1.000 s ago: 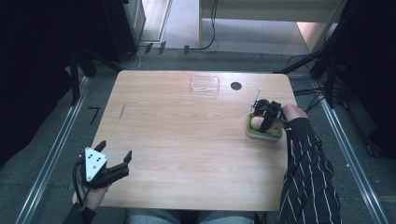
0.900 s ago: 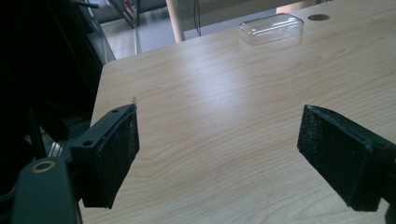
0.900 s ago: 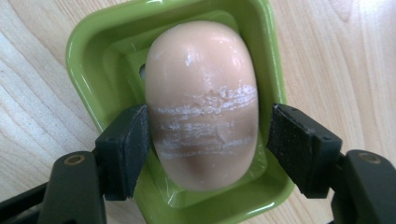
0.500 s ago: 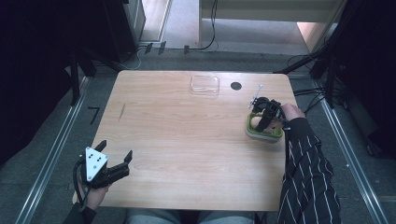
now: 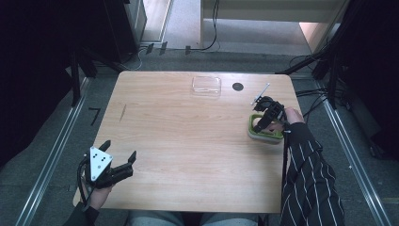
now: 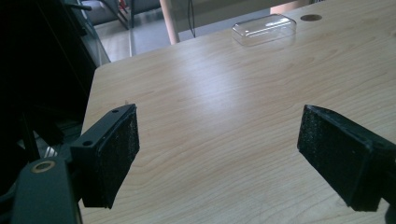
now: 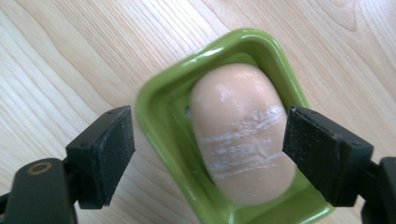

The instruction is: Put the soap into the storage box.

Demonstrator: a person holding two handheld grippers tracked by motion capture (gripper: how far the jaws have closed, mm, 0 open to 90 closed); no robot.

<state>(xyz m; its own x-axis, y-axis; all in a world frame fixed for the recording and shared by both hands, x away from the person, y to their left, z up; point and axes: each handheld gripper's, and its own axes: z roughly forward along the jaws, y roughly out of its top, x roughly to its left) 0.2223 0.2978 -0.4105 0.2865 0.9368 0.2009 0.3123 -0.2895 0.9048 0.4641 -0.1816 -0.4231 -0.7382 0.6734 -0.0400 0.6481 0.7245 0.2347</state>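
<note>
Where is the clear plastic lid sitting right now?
In the high view the clear plastic lid lies at the table's far edge, just left of the dark round hole. The left gripper view shows it far ahead, beyond the open tongs.

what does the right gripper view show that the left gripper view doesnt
Right gripper view: a peach-coloured soap bar with whitish streaks, lying in a green dish, with the right tool open above it, one jaw on either side of the dish.

Left gripper view: a clear plastic lid near the table's far edge, a dark round hole beside it, and the left tool open over bare wood.

Both: the light wooden table and a pair of black padded jaws spread apart.
</note>
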